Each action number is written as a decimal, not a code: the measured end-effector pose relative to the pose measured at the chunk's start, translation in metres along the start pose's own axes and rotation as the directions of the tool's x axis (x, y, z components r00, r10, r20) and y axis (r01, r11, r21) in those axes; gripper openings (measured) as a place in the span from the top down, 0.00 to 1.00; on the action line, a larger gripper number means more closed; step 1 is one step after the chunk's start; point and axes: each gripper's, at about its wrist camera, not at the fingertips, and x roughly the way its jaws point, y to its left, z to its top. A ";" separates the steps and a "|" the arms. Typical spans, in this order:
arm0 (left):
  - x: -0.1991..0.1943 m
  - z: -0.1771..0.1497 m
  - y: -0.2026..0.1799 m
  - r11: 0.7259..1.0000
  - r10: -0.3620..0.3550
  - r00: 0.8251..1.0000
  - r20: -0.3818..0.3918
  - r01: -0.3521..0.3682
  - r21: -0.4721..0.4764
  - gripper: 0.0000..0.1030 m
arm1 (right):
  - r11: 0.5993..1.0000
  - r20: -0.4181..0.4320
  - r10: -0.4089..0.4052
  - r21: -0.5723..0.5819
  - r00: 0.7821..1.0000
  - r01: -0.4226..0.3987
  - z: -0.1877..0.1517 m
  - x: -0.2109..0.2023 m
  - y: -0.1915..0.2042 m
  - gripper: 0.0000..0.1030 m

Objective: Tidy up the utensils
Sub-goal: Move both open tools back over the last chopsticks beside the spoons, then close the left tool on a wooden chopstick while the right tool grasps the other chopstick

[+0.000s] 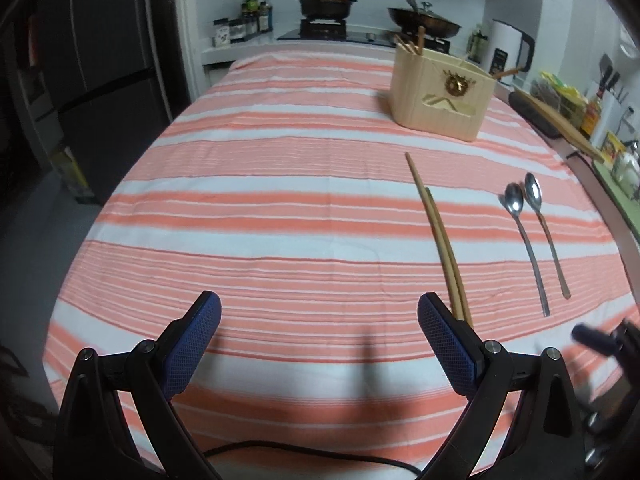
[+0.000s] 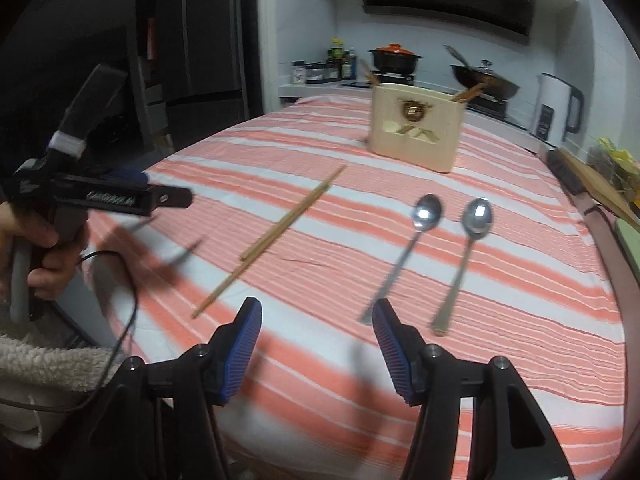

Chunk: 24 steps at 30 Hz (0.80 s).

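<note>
Holding wooden sticks (image 1: 416,42), holder (image 1: 440,92) stands upright.

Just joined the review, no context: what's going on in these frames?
A person holds a two-finger gripper in each hand over a striped tablecloth. Both the left gripper and the right gripper are open and hold nothing. Two chopsticks and two spoons lie loose on the cloth. The beige utensil holder at the far end already has a few sticks in it.
</note>
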 end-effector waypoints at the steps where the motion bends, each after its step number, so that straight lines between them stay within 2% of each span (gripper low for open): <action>1: -0.003 0.001 0.005 1.000 -0.003 1.000 0.007 0.003 -0.017 0.04 | 0.999 -0.005 0.033 -0.025 0.999 -0.033 0.001 0.005 0.013 0.43; 5: -0.010 0.000 0.011 0.999 -0.003 1.000 0.025 0.004 -0.033 0.04 | 0.991 -0.038 0.088 -0.094 0.995 -0.091 0.005 0.027 0.046 0.45; 9: -0.007 -0.005 0.008 1.000 -0.004 1.000 0.016 0.005 -0.023 0.04 | 0.993 -0.095 0.067 -0.087 0.993 -0.075 0.008 0.052 0.051 0.45; 10: -0.006 -0.007 0.007 1.000 -0.002 1.000 0.014 0.002 -0.020 0.04 | 0.994 -0.119 0.059 -0.079 0.991 -0.069 0.008 0.058 0.051 0.47; 12: -0.005 -0.008 0.006 1.000 -0.002 1.000 0.012 0.003 -0.016 0.04 | 0.997 -0.133 0.030 -0.067 0.991 -0.039 0.007 0.062 0.047 0.64; 13: -0.005 -0.009 0.005 1.000 -0.005 1.000 0.012 0.006 -0.014 0.04 | 0.998 -0.135 0.014 -0.056 0.991 -0.022 0.008 0.061 0.043 0.70; 15: -0.004 -0.009 0.003 1.000 -0.011 1.000 0.010 0.011 -0.009 0.04 | 1.000 -0.141 -0.015 -0.029 0.990 0.011 0.008 0.058 0.032 0.89; 20: 0.002 -0.009 -0.011 0.999 -0.033 0.999 0.001 0.033 0.013 0.04 | 0.993 -0.128 -0.106 0.042 0.986 0.112 0.001 0.047 0.002 0.95; 24: 0.008 -0.012 -0.028 0.996 -0.078 0.997 -0.012 0.079 0.048 0.04 | 0.981 -0.117 -0.163 0.083 0.980 0.174 -0.007 0.039 -0.016 0.95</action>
